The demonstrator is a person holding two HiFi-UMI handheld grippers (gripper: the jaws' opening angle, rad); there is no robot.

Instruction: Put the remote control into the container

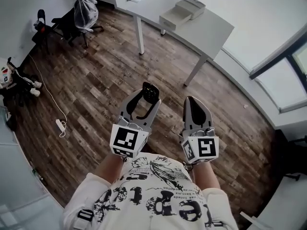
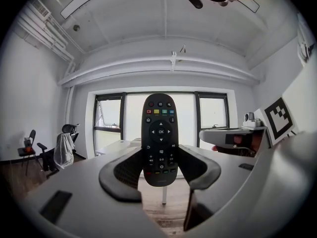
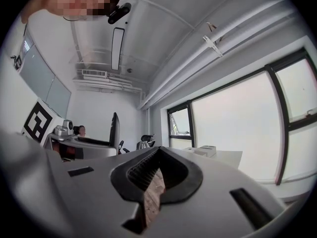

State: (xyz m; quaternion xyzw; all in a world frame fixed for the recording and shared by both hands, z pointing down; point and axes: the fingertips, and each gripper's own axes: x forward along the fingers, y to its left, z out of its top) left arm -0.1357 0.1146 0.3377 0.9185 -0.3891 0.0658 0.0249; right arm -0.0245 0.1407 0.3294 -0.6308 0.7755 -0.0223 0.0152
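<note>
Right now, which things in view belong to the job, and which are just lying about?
Job: black button-covered remote control, clamped in the left tool; white rectangular boxes on the white table, probably the container.
Lying about: black office chair draped in clear plastic; white power strip on the wood-plank floor; right tool, shut and empty.

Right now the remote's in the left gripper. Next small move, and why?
Probably carry the left gripper forward toward the table. Its jaws grip the remote by its sides, upright, over the floor. The white boxes on the table, likely the container, lie well ahead. The right gripper is shut and empty.
</note>
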